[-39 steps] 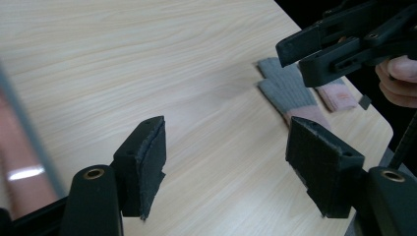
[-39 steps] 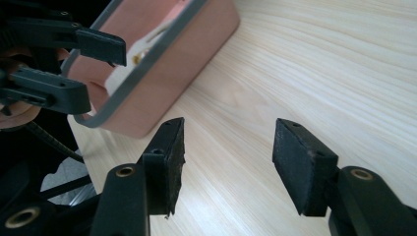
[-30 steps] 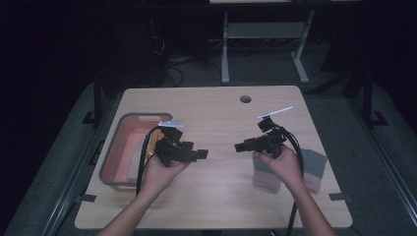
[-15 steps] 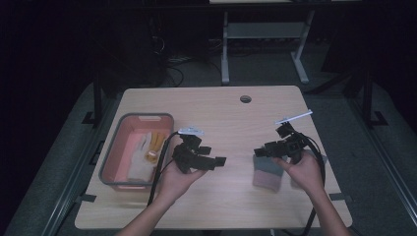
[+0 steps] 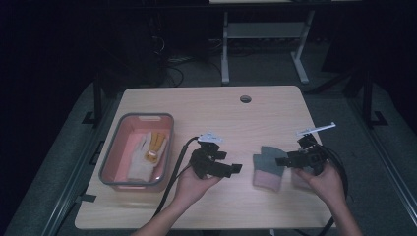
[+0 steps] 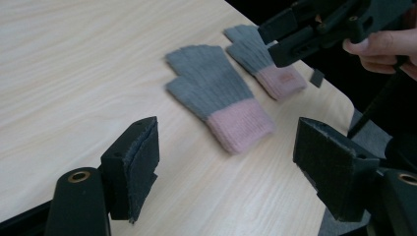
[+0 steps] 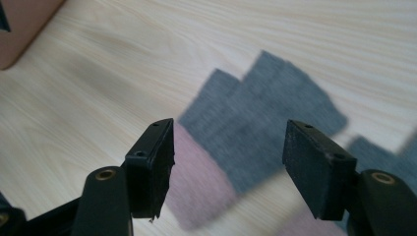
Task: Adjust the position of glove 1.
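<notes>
My right tongs [image 5: 282,161] hang just over the near glove [image 5: 267,167], jaws spread wide with nothing between them; in the right gripper view the grey knit and pink cuff lie flat right under the gap. My left tongs [image 5: 236,168] are gaping as well and carry nothing, aimed across the table [image 5: 211,105] at the same glove from just beside it, not touching.

I judge the job as roughly half done. One pale glove [image 5: 142,157] with a yellow patch already lies in the pink bin [image 5: 112,147] at the left. Two grey-and-pink gloves are left out on the wood: the near one between my tongs, and a second glove [image 6: 268,61] beyond it, partly under my right hand [image 5: 322,182].

Room looks good. Bare tabletop runs between the gloves and the bin, and nothing stands in the lane. What I watch is the right edge: the second glove lies close to it, and the front edge is not far behind my hands. The bin's rim is a low wall to clear on the way in.
</notes>
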Demonstrator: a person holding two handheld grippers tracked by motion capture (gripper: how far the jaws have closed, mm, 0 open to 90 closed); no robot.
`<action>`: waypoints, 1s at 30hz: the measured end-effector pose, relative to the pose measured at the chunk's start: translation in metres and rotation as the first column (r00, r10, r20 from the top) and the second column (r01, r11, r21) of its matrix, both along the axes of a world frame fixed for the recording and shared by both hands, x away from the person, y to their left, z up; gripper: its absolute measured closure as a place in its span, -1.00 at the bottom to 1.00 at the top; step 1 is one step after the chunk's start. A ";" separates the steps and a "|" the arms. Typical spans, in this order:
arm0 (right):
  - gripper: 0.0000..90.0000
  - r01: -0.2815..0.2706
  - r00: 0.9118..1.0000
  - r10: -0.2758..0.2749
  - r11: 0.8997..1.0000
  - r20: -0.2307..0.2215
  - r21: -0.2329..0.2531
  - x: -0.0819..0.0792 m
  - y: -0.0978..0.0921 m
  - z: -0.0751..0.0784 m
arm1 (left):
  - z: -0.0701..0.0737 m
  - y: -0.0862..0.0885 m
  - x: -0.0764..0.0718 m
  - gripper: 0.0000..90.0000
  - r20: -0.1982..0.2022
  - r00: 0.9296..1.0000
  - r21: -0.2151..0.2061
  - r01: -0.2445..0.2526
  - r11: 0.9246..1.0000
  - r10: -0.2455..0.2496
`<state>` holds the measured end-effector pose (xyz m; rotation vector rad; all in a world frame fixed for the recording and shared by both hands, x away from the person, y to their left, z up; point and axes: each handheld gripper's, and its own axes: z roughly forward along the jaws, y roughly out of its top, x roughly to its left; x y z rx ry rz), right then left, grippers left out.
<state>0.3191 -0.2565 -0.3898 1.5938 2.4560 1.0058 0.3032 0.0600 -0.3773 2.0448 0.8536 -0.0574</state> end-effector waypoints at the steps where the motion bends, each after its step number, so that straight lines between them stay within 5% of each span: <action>1: -0.19 0.000 1.000 0.000 1.000 0.000 0.000 0.000 0.000 0.000 | 0.000 0.000 0.000 -0.43 0.000 1.000 0.000 0.000 1.000 0.000; 13: -0.16 0.067 0.998 -0.067 0.995 -0.003 -0.080 -0.014 -0.033 -0.020 | -0.015 -0.035 -0.006 -0.45 0.023 0.998 -0.013 0.054 0.998 -0.054; 30: -0.06 0.137 0.989 -0.143 0.976 -0.024 -0.167 -0.013 -0.062 -0.043 | -0.026 -0.053 -0.008 -0.47 0.060 0.996 -0.029 0.073 0.997 -0.071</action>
